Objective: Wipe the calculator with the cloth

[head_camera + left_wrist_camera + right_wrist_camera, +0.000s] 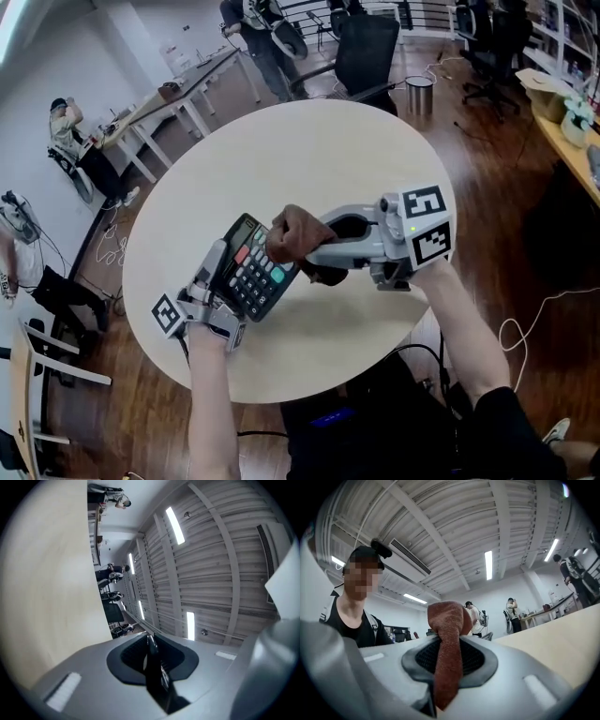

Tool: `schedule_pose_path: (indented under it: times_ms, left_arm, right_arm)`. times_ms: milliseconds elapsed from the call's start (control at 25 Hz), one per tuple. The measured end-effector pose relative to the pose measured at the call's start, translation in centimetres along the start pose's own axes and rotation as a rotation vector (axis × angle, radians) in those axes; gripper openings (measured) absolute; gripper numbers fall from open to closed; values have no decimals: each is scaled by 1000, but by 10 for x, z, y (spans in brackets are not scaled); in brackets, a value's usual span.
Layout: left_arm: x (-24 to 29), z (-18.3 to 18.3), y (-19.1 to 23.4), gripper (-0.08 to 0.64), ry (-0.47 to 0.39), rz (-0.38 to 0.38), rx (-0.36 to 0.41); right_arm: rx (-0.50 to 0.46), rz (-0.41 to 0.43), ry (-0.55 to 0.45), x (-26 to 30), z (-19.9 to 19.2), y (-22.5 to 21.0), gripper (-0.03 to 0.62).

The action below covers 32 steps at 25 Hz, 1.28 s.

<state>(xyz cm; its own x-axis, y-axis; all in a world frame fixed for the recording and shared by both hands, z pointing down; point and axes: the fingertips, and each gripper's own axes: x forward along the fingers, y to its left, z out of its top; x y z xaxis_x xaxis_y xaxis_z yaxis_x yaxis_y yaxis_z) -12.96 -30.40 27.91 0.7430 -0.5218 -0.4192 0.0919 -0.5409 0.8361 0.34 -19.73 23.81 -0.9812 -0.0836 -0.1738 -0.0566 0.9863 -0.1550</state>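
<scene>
Evidently the left tongs (220, 272) clench the calculator (253, 272) by its edge, lifted and tilted over the worktop (309, 150) to present its keys. The right tongs (314, 251) pinch the bunched cloth (292, 234) against its two-o'clock corner.

A round pale table (375, 169) stands on wooden floor (497, 225).

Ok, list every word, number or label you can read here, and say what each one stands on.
No text is legible in any view.
Keys of the calculator: marks too small to read; its display is unreadable too.
The marker cube at right and the marker cube at left: black-and-white coded squares only, no words.
The cloth: no label visible.
</scene>
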Motion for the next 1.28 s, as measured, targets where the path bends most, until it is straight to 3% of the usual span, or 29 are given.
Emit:
schedule_pose_path:
  times_ms: [160,320,440,520,720,840,920,960,1160,1280]
  left_arm:
    - [-11,25,26,54,-104,152,51]
    - [-30,45,57,61,-155,380,137]
    - [-38,50,64,63,-184,478,175]
    - [-36,48,64,66,-154,533,243]
    - [-30,29,56,61,31,625,380]
    - [-26,10,53,85,187,611,367]
    - [-26,-7,49,224,311,594,339]
    - [-29,-14,47,245,376,599,332]
    - [-50,-20,56,252,672,622,338]
    - [-53,-13,67,250,760,629,317]
  right_arm:
    - [-57,22,64,-12,-27,34,64]
    - [-17,-141,88,-22,-37,11,64]
    - [64,-275,102,-30,-42,-13,64]
    - [114,-343,104,-35,-45,-25,64]
    - [174,-400,60,-46,-43,-33,64]
    - [172,-398,46,-57,-38,-32,64]
    - [153,-398,48,-60,-31,-29,64]
    - [143,-398,45,-60,-27,-27,64]
    - [115,-401,32,-57,-16,-20,64]
    - [111,-404,30,-58,-16,-18,64]
